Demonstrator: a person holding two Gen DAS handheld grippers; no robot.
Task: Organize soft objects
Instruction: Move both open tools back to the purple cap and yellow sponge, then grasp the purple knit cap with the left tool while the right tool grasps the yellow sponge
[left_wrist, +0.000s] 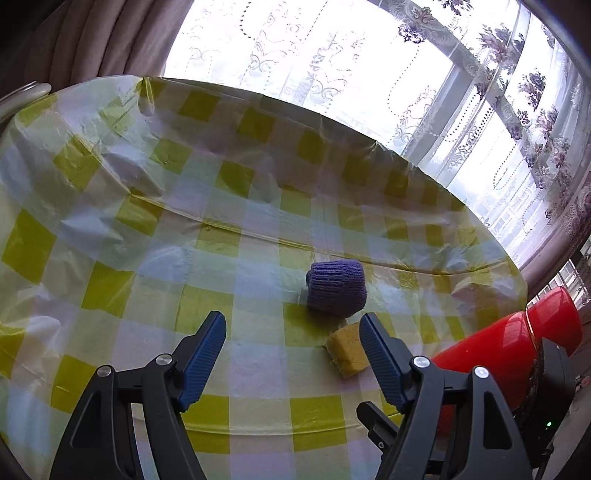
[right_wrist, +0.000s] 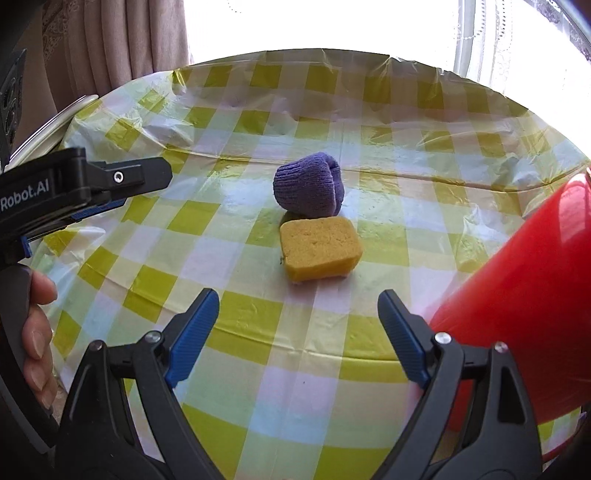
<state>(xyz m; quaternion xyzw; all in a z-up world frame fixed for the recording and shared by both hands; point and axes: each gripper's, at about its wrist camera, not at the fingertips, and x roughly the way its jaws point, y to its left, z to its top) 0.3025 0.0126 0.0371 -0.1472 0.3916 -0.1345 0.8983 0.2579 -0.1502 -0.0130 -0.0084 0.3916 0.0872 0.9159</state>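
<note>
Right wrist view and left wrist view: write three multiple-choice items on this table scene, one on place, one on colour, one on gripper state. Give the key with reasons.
1. Where does the yellow sponge lie relative to the purple knitted roll in the right wrist view?
A. On top of it
B. Just in front of it, nearer the camera
C. Far off at the table's edge

2. What colour is the large smooth container at the right of the table?
A. Red
B. Blue
C. White

3. How does the right gripper stand?
A. Shut on the sponge
B. Shut on nothing
C. Open, nothing between its fingers

Key: 1 B, the sponge sits right below the roll on the checked tablecloth. 2 A, its whole surface shows bright red. 3 C, bare cloth shows between the spread blue pads.
</note>
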